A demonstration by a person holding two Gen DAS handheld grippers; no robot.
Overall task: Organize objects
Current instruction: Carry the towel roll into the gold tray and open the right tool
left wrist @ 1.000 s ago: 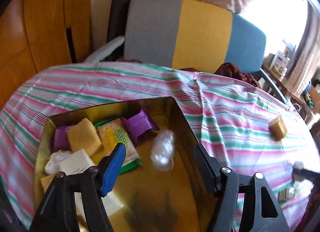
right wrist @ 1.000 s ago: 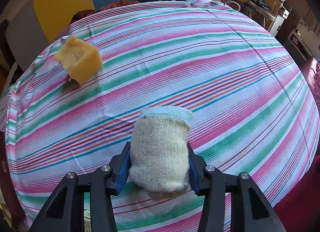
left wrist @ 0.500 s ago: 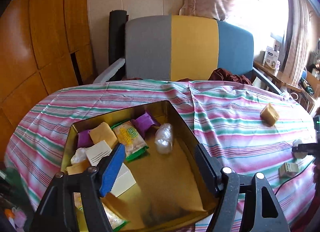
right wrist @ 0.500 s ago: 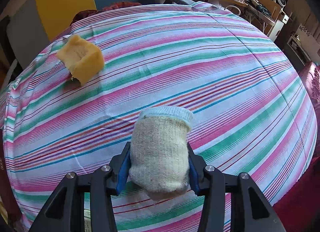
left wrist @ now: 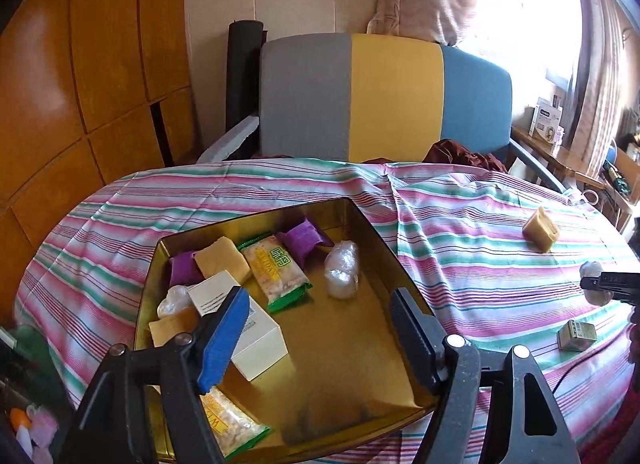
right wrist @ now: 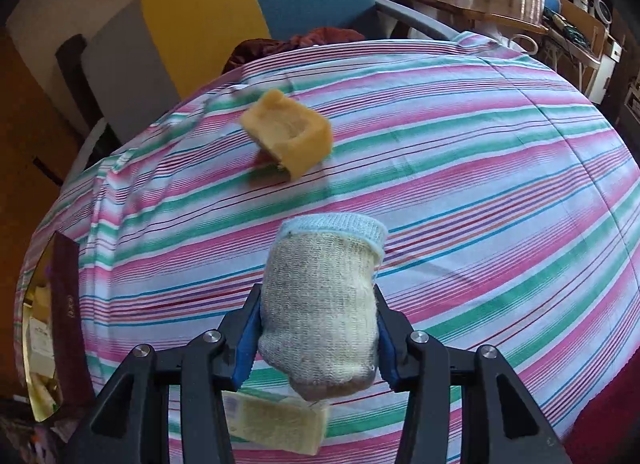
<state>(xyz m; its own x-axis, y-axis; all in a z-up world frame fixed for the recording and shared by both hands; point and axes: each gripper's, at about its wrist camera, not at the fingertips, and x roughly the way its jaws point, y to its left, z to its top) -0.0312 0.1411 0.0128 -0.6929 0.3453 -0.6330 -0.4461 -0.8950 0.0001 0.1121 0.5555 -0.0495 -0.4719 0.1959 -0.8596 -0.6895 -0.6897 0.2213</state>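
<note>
— Striped cloth covers the whole bench (left wrist: 248, 192), and behind it stands a chair in grey, yellow and blue. What do you have at the left?

— At the left, your left gripper (left wrist: 320, 328) hangs over the gold tin (left wrist: 260, 216) with its fingers spread and nothing between them. The tin holds wrapped snacks, crowded at its far left corner, so the near right part is free for more things.

— And at the right?

— Your right gripper (right wrist: 316, 328) pinches the knitted sock roll (right wrist: 320, 304) at both sides, lifted over the cloth. I think you hold it at the middle so it will not unroll. The yellow block (right wrist: 290, 136) lies farther on the cloth, and a small pale packet (right wrist: 276, 420) lies just under the sock. Both seem to wait for the tin.
</note>
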